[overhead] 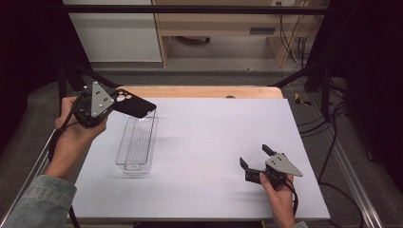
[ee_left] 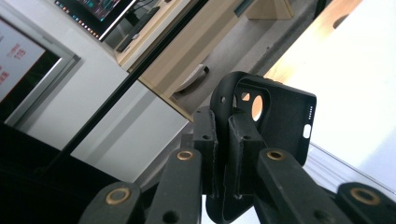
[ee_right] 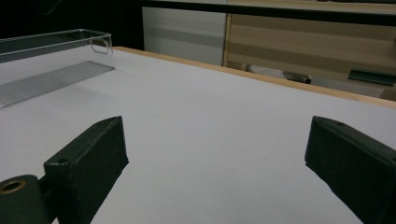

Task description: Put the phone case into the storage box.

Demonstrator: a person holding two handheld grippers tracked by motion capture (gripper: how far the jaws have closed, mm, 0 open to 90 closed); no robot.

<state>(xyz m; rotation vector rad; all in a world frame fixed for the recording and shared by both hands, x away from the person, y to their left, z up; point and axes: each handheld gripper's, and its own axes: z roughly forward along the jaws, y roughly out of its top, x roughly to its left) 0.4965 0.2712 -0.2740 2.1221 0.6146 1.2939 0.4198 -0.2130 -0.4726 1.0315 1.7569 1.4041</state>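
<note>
Nearest the high camera, a denim sleeve [overhead: 35,202] comes in at the near left, and the arm it covers carries the left hand-held gripper [overhead: 111,105] lifted over the far left of the bench [overhead: 214,142]. Its jaws are pressed together on one edge of a black phone case [overhead: 134,103], pinching the rim close to the camera cut-out; the left gripper view shows the case [ee_left: 280,121] standing out beyond the jaws with its hollow side open. The case hangs in the air just above the far end of a clear plastic tray [overhead: 137,145], which lies lengthwise on the bench at the left, a ribbed floor inside it and nothing else.

The step in hand looks like setting the case down in that tray. To do it well, I would turn the case so its long side runs along the tray, since the tray is narrow and a case laid crosswise would ride on the walls. Lower it until it rests flat on the ribs before letting the jaws part, because a release from height could bounce it out.

The right hand-held gripper [overhead: 256,161] rests low at the near right, jaws spread wide with nothing between them, well apart from the tray. It could steady the light tray if it slides.
</note>
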